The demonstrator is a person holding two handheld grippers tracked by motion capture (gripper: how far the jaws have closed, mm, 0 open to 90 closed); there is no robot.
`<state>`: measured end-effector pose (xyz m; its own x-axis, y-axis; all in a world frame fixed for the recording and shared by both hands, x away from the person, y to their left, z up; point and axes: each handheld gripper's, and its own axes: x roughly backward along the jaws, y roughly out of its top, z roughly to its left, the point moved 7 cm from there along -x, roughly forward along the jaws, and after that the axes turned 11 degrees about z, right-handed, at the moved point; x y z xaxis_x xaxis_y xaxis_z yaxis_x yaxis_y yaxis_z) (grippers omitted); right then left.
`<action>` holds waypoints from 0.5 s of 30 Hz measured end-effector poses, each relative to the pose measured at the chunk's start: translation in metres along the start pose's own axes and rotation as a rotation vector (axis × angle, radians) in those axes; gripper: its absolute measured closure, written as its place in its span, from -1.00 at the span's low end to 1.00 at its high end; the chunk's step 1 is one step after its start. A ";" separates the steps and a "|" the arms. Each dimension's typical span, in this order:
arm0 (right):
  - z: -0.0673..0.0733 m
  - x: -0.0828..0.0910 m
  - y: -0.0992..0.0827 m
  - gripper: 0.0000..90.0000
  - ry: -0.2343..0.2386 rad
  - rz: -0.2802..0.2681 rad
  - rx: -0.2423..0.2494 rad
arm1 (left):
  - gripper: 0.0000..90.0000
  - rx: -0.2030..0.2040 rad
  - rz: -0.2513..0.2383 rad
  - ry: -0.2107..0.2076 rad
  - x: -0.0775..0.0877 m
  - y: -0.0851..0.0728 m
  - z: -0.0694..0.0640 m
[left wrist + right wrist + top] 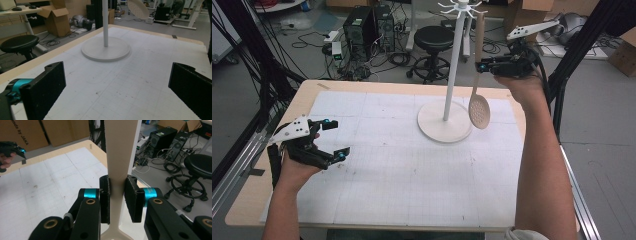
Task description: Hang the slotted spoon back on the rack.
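slotted spoon (479, 100) first: my right gripper (482, 66) has its two pads clamped flat on the spoon's pale handle, as tight as those jaws go. in the right gripper view the handle (120, 152) runs up between the black pads (132, 197) and widens toward the bowl at the bottom edge. from the high view the spoon hangs nearly upright, perforated bowl down, just beside the white pole of the hanging rack (454, 65) and over the edge of its round base (437, 127), clear of the table.

i judge the step in hand is hanging the spoon on the rack. the handle's top sits close to the ring of hooks (460, 7), but i cannot tell whether its end has caught one. the next move calls for lining up the handle end with a hook, settling it on, and only then letting the pads off.

my left gripper (334, 139) rests low at the left of the table, jaws spread wide with nothing between them; in the left gripper view there is bare gridded mat (130, 82) between its pads.

what could get in the way: the pole itself, very near the spoon, and the neighbouring hooks. beyond the table stand a black stool (434, 37), computer towers (368, 22) and loose cables, all well apart from the work.
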<state>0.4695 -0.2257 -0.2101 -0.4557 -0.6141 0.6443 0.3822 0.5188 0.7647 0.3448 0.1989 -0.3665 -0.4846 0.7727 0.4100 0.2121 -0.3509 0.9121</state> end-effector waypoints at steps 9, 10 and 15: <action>0.001 -0.006 0.001 0.68 -0.016 0.018 0.005 | -0.96 0.000 -0.001 -0.001 0.000 0.000 -0.001; -0.001 -0.006 0.001 0.68 -0.020 0.018 0.002 | -0.96 0.000 -0.001 -0.001 0.000 0.000 -0.001; -0.005 -0.007 0.001 0.68 -0.019 0.011 -0.024 | -0.96 -0.001 0.001 -0.003 0.000 0.000 0.000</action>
<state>0.4773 -0.2234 -0.2136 -0.4666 -0.5971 0.6525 0.4059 0.5109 0.7578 0.3445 0.1985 -0.3666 -0.4819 0.7741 0.4106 0.2115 -0.3520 0.9118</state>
